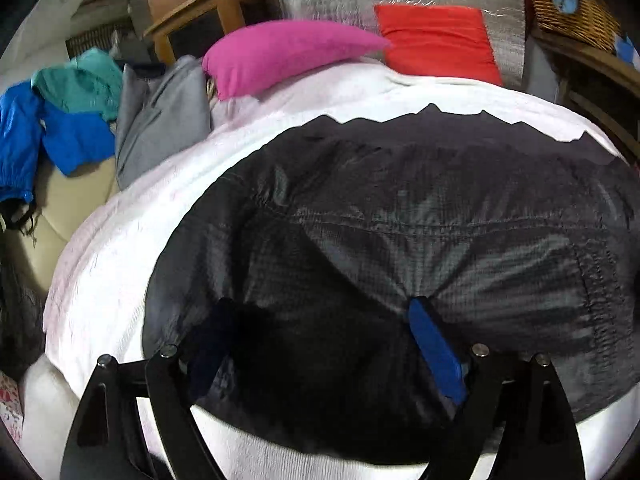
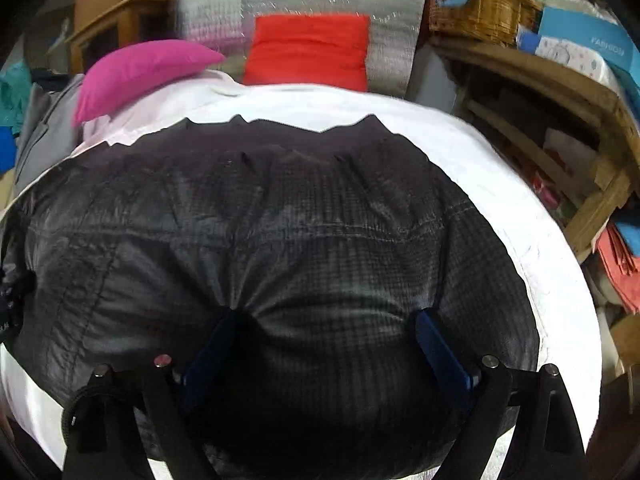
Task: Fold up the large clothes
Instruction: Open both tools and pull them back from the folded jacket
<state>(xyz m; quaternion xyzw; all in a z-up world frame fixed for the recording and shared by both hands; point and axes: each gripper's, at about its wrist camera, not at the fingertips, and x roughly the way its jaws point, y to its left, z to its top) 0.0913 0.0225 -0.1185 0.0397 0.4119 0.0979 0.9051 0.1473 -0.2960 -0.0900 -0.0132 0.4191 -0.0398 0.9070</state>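
A large black ripstop jacket (image 1: 400,208) (image 2: 280,216) lies spread flat on the white bed cover (image 1: 120,264) (image 2: 500,184), its jagged far edge toward the pillows. My left gripper (image 1: 320,320) stands open over the jacket's near part, blue pads wide apart. Creases fan out from its right fingertip (image 1: 424,320), which rests on the cloth. In the right wrist view my right gripper (image 2: 328,320) is open too, low over the same jacket. Folds gather at its left fingertip (image 2: 228,324). Neither gripper pinches any fabric.
A pink pillow (image 1: 288,52) (image 2: 140,72) and a red pillow (image 1: 436,40) (image 2: 308,48) lie at the bed's head. Blue and teal clothes (image 1: 60,120) and a grey garment (image 1: 164,120) are piled to the left. Wooden shelves with a wicker basket (image 2: 484,8) stand to the right.
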